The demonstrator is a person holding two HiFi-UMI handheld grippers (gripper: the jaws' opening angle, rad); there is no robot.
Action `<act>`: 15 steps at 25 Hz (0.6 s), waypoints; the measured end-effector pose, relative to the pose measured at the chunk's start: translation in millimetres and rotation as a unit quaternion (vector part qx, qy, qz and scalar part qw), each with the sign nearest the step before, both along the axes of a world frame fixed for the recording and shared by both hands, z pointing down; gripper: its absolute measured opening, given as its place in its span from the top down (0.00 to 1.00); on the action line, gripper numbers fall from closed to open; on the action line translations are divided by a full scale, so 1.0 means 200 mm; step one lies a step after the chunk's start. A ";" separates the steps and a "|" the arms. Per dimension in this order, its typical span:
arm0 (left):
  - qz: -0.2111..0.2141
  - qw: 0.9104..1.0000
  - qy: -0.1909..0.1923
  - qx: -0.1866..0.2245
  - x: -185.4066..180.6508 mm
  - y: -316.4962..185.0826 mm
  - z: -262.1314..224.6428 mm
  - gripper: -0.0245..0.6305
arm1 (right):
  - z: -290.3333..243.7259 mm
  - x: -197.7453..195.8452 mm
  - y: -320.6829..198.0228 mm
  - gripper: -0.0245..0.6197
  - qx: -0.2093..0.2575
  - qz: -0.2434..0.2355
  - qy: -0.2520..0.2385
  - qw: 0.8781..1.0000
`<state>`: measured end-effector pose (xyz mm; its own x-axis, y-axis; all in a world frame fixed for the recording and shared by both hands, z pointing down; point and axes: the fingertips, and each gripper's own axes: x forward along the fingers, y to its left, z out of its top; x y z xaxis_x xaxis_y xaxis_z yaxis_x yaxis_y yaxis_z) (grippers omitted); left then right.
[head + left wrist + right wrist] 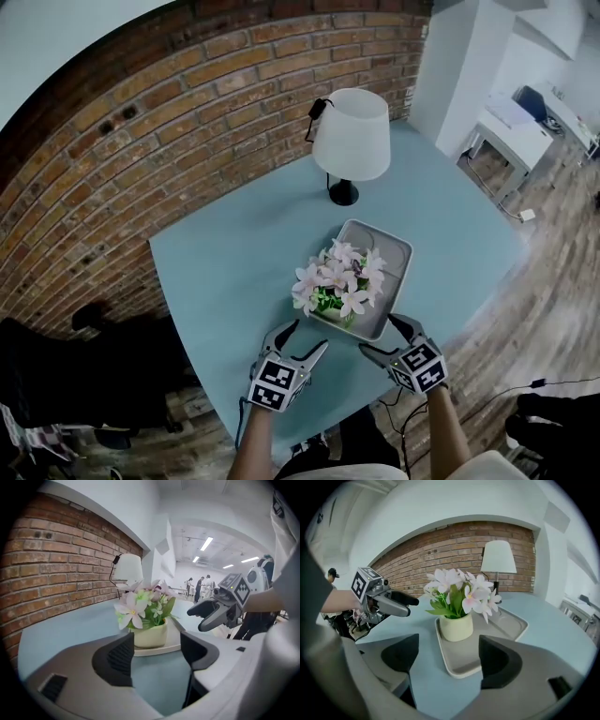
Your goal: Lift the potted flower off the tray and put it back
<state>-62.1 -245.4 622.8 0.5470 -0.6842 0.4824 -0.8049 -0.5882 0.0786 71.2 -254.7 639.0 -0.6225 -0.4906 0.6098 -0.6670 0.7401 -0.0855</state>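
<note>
On the pale blue table (234, 272), the potted flower (339, 284) is sitting upright on the grey tray (394, 253). In the head view it is occupying the tray's 7 o'clock end, while the rest of the tray is stretching away bare toward 1 o'clock. Its cream pot is resting flat on the tray floor, with pink-and-white blossoms and green leaves spreading above the rim.

At about 7 o'clock from the pot, the left gripper (307, 337) is hovering over the table with its jaws standing wide apart and nothing between them. In its own view the pot and the tray's near edge are showing beyond the fingertips, close by but not touching. At about 5 o'clock from the pot, the right gripper (380, 335) is hovering just beside the tray's near corner, its jaws likewise spread wide and gripping nothing. Its own view is looking down over the tray edge, with the pot a little farther on. The two grippers are pointing inward toward the pot from either side, and each is showing in the other's view.

At 12 o'clock from the tray, a white-shaded lamp (352, 136) on a black base is standing near the brick wall (141, 141). A wooden floor (525, 309) is showing past the table edge at 3 o'clock.
</note>
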 end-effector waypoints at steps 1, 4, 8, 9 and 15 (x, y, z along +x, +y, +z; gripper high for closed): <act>0.002 1.000 0.001 0.005 -0.01 0.02 -0.02 0.44 | -0.04 0.01 0.03 0.31 0.007 0.006 -0.001 1.000; 0.006 1.000 0.002 0.021 -0.03 0.10 -0.11 0.44 | -0.18 0.00 0.12 0.33 0.027 0.015 -0.014 0.999; 0.000 0.999 0.006 0.042 -0.09 0.23 -0.25 0.47 | -0.37 0.01 0.26 0.38 0.062 0.026 -0.008 0.998; -0.004 0.999 0.008 0.048 -0.11 0.25 -0.29 0.48 | -0.41 0.01 0.29 0.40 0.068 0.026 -0.006 0.997; 0.001 0.996 0.010 0.092 -0.19 0.41 -0.53 0.48 | -0.67 -0.02 0.51 0.40 0.107 0.017 -0.008 0.994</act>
<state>-99.2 -163.1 516.4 0.5572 -0.7585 0.3379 -0.8025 -0.5964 -0.0156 67.9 -153.6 505.2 -0.6122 -0.6289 0.4794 -0.6912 0.7200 0.0618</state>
